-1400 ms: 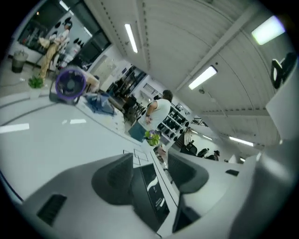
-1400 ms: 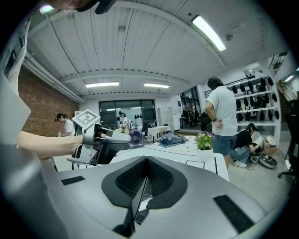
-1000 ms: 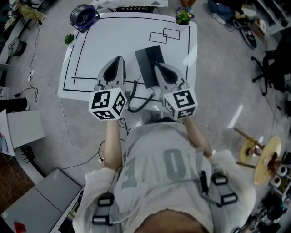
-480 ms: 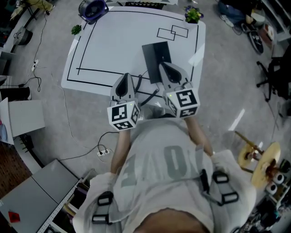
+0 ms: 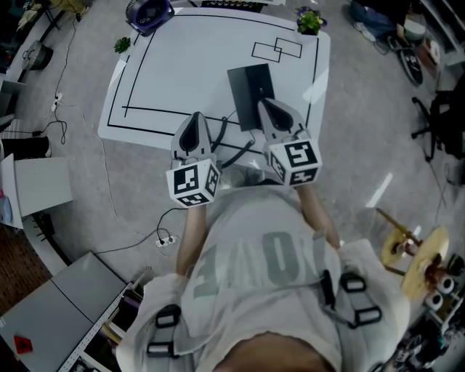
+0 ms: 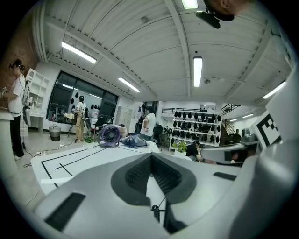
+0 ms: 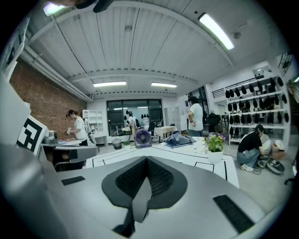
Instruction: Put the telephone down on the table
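Observation:
The telephone (image 5: 247, 86) is a flat black slab lying on the white table (image 5: 182, 65), right of the middle. Its black cord (image 5: 231, 151) loops off the near edge; the cord (image 6: 156, 211) also shows below the left jaws. My left gripper (image 5: 196, 118) hangs over the table's near edge, left of the telephone, shut with nothing in it. Its jaws (image 6: 150, 155) meet at the tip. My right gripper (image 5: 263, 103) hovers over the telephone's near end, also shut (image 7: 146, 158). I see nothing held in either gripper.
Black lines (image 5: 138, 110) mark the tabletop. A purple fan (image 5: 149, 11) sits at the far left corner and a potted plant (image 5: 309, 20) at the far right corner. Cables and a power strip (image 5: 166, 240) lie on the floor. People stand in the background.
The left gripper has drawn back from over the table to its near edge. The right gripper stays over the telephone's near end. Both remain shut.

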A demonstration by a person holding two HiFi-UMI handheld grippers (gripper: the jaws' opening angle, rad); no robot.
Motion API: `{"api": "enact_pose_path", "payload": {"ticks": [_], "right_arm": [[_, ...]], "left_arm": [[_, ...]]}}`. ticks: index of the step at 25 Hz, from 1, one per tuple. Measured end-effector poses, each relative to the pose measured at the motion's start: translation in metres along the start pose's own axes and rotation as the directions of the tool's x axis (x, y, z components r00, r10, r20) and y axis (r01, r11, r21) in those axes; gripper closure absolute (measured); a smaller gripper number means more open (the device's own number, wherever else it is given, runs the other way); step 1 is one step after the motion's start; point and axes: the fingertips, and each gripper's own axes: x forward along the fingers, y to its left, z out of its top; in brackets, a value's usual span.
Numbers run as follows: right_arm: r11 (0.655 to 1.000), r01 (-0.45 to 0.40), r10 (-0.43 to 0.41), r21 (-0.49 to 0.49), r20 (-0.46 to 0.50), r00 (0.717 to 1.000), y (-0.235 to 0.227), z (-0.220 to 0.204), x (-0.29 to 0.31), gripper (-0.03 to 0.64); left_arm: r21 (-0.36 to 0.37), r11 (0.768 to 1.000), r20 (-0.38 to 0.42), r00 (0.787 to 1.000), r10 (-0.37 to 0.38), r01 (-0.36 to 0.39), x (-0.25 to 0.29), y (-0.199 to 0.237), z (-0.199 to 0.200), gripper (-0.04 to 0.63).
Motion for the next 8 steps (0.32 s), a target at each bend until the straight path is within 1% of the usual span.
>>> {"api": "enact_pose_path", "payload": {"ticks": [8], "right_arm": [[1.000,-0.004,0.004,0.006,-0.015,1.000,0.0005,-0.0038,0.0019,0.609]], "left_arm": [[-0.010,1.000,0.011,1.000,-0.003,0.003,0.0011,0.0017,0.0038,0.589]]}}
